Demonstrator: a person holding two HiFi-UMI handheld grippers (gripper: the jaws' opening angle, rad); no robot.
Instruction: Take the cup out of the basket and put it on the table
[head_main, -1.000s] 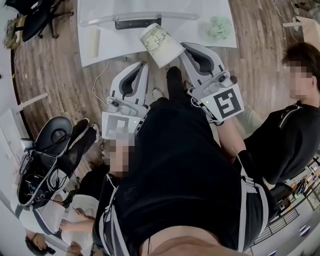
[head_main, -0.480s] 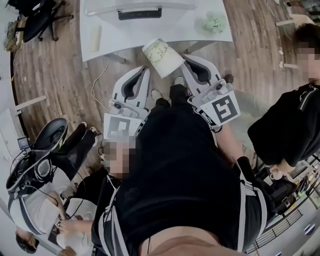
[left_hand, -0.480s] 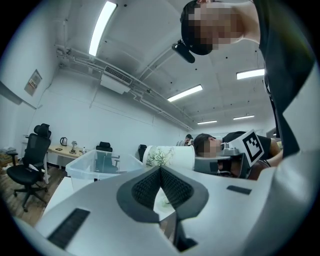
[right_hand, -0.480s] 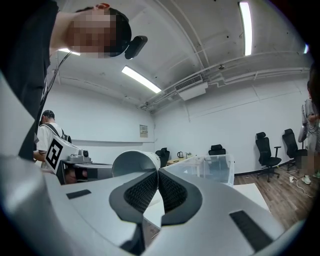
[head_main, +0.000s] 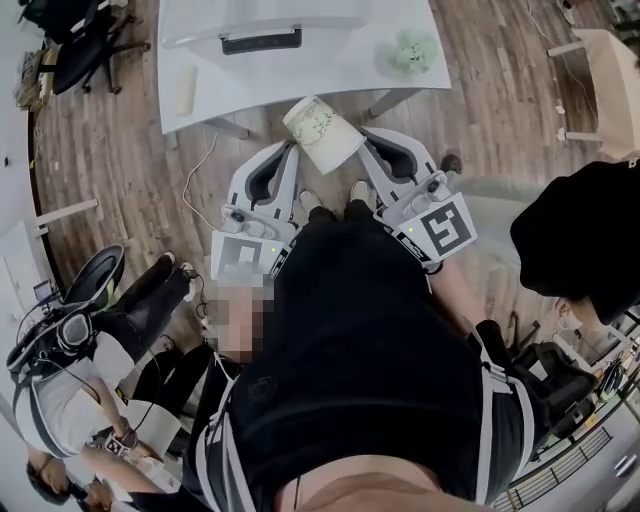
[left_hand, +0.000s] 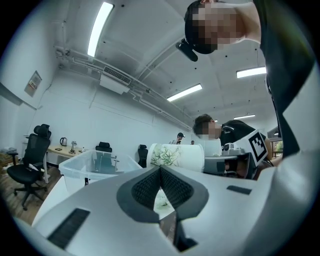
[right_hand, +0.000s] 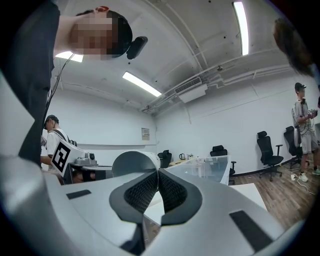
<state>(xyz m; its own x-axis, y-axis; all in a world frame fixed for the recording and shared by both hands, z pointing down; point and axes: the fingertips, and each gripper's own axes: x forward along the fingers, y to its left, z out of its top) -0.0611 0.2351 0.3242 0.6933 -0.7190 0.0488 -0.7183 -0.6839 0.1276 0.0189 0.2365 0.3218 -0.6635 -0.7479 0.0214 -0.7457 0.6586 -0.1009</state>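
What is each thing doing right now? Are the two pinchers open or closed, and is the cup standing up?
cup: tipped on its side, held in the air, not on the table yet.
right gripper: shut on the cup's rim.
left gripper: shut, holding nothing.
basket: upright on the table, top open.

Small greenish thing (head_main: 408, 50) on the table (head_main: 220, 90), too blurry for any name.
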